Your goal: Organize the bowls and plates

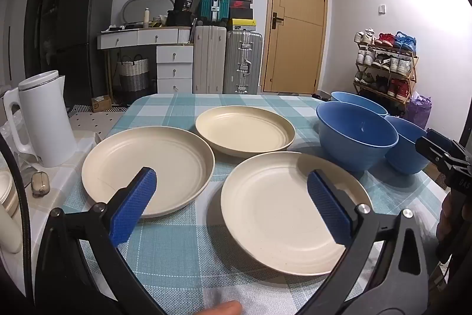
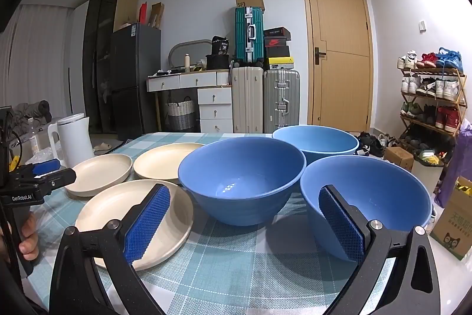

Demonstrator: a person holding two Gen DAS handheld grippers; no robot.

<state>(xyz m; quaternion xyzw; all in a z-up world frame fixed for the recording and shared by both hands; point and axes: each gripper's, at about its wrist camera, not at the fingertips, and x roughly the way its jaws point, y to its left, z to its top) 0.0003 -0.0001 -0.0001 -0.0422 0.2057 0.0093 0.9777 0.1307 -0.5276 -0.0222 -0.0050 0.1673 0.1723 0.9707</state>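
I hold left gripper (image 1: pixel 231 197) wide, empty, above gap between two near round cream plastic plates (image 1: pixel 147 170) (image 1: pixel 295 211). Right gripper (image 2: pixel 244 214) wide, empty, facing three blue plastic bowls (image 2: pixel 242 179). All unstacked on checked tablecloth (image 1: pixel 183 250): nothing grasped, stacking apparently pending.

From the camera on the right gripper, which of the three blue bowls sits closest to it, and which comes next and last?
Seen from the right wrist camera, counted from the open right gripper:
1. Right-hand bowl, just behind its right finger, near the table's right edge.
2. Middle bowl, straight ahead between the fingers.
3. Far bowl, behind the other two, toward the door.
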